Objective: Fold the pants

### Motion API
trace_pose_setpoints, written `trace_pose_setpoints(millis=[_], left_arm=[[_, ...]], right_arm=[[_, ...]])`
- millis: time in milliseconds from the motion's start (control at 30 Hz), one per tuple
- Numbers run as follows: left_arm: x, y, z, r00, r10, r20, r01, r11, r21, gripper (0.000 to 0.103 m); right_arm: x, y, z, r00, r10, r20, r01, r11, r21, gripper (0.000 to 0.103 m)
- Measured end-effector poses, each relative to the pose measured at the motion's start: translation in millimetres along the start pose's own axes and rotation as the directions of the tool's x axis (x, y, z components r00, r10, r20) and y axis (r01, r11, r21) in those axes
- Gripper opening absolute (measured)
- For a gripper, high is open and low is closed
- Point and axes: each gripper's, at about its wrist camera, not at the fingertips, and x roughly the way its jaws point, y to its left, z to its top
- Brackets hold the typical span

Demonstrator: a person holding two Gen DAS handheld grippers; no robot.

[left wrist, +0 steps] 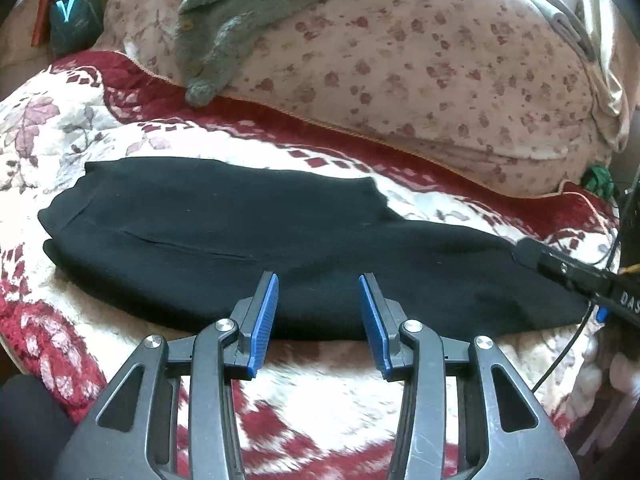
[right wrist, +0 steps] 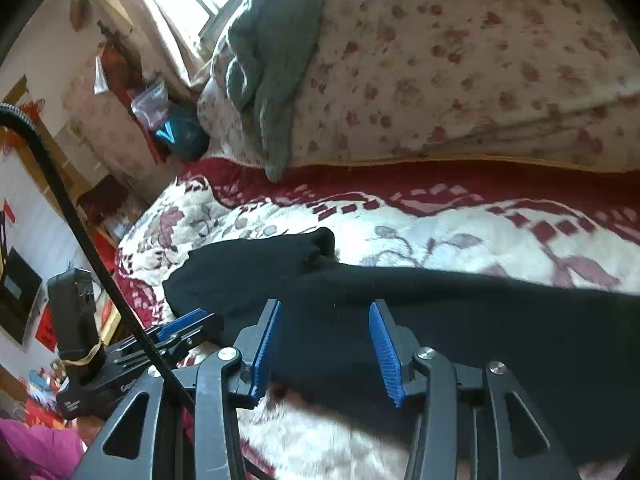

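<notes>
We are looking along the left gripper [left wrist: 319, 280], whose blue-padded fingers [left wrist: 264, 320] are standing wide apart with nothing between them, their tips hovering over the near edge of the black pants [left wrist: 240, 240]. The pants are lying flat across the red and cream floral blanket [left wrist: 60, 128], folded lengthwise into a long dark strip that is running from the left of this view to the right, where it is tapering toward the other tool. Behind the blanket a floral quilt [left wrist: 440, 60] is bulging up, and a grey knitted garment [left wrist: 224, 20] is draping over its top and hanging down its front. From the right wrist view we are seeing the right gripper [right wrist: 325, 307] likewise spread open and gripping nothing, its tips poised above the black pants [right wrist: 440, 312], which are filling the lower right of that view and reaching left to a rumpled end beside the left gripper [right wrist: 188, 322]. We are also seeing the floral blanket [right wrist: 460, 232] beyond the cloth, and a black cable [right wrist: 76, 224] crossing the left side of that view.
</notes>
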Motion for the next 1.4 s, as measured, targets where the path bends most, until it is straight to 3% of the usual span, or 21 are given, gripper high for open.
trace_pose_setpoints(millis=[100,233,433,633,800,933,1200,1267,1333,1400], left_arm=[[-2,-6,-2,1.000,-0.023,-0.014,0.023,1.000,-0.003,0.041],[-2,-15,-6,0.998,-0.052,-0.034,0.052,0.999,0.002,0.041],[6,-40,-17,0.989,-0.120,-0.089,0.124,0.992,0.039,0.041],[10,-75,-20,0.968,-0.219,-0.123,0.231,0.968,0.101,0.041],[17,-111,-16,0.955,-0.256,-0.149,0.279,0.947,0.162,0.041],[28,-137,-11,0.942,-0.282,-0.184,0.316,0.929,0.194,0.041],[56,-188,1,0.902,-0.338,-0.267,0.409,0.866,0.287,0.041],[67,-201,8,0.884,-0.361,-0.298,0.445,0.845,0.295,0.042],[81,-215,14,0.863,-0.374,-0.339,0.477,0.823,0.307,0.048],[91,-226,19,0.853,-0.376,-0.361,0.492,0.808,0.323,0.052]], right_arm=[[-19,-4,-12,0.999,-0.027,0.023,0.027,1.000,0.004,0.052],[-44,-14,-26,0.996,-0.079,0.046,0.078,0.997,0.020,0.052],[-88,-51,-54,0.984,-0.147,0.098,0.133,0.981,0.140,0.052],[-132,-99,-84,0.967,-0.230,0.110,0.189,0.936,0.298,0.053],[-162,-132,-104,0.948,-0.294,0.122,0.223,0.885,0.409,0.054],[-169,-153,-112,0.950,-0.289,0.115,0.202,0.856,0.476,0.060],[-156,-187,-100,0.966,-0.209,0.149,0.103,0.847,0.521,0.062],[-155,-196,-96,0.967,-0.191,0.169,0.071,0.839,0.540,0.062],[-156,-202,-95,0.964,-0.181,0.193,0.046,0.832,0.552,0.062],[-157,-204,-98,0.962,-0.165,0.217,0.016,0.830,0.557,0.062]])
